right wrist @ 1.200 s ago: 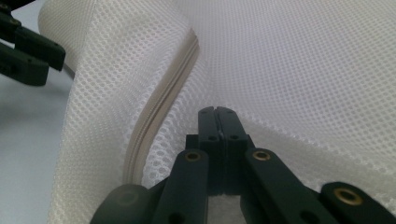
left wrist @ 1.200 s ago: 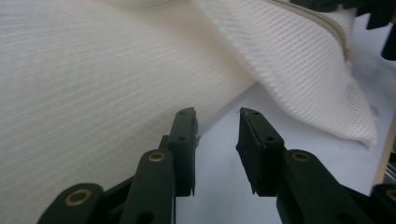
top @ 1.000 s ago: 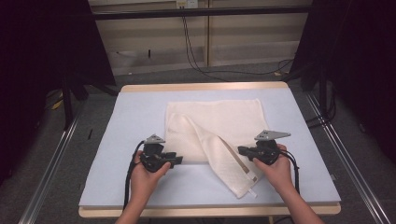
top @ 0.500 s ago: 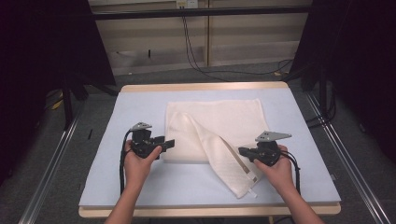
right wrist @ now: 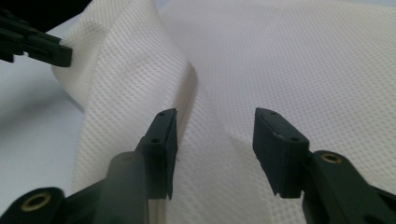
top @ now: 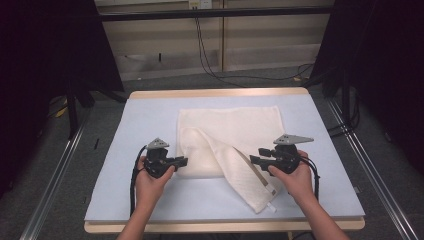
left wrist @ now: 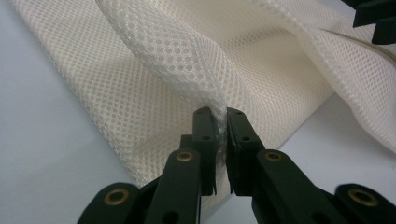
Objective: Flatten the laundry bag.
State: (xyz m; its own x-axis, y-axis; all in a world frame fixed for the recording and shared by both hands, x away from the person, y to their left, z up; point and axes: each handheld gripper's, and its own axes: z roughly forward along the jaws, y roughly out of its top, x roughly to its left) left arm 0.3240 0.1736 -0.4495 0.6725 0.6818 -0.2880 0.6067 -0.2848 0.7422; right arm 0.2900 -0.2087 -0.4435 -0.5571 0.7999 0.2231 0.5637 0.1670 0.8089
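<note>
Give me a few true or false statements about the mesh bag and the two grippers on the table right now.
1. The left gripper has its fingers pinched on a fold of the mesh bag. True.
2. The right gripper is clamped on the bag. False: its fingers stand apart above the mesh, having just been opening.
3. The bag lies flat and fully spread. False: a flap is folded diagonally toward the near edge.
4. The bag rests on a pale blue table. True.
</note>
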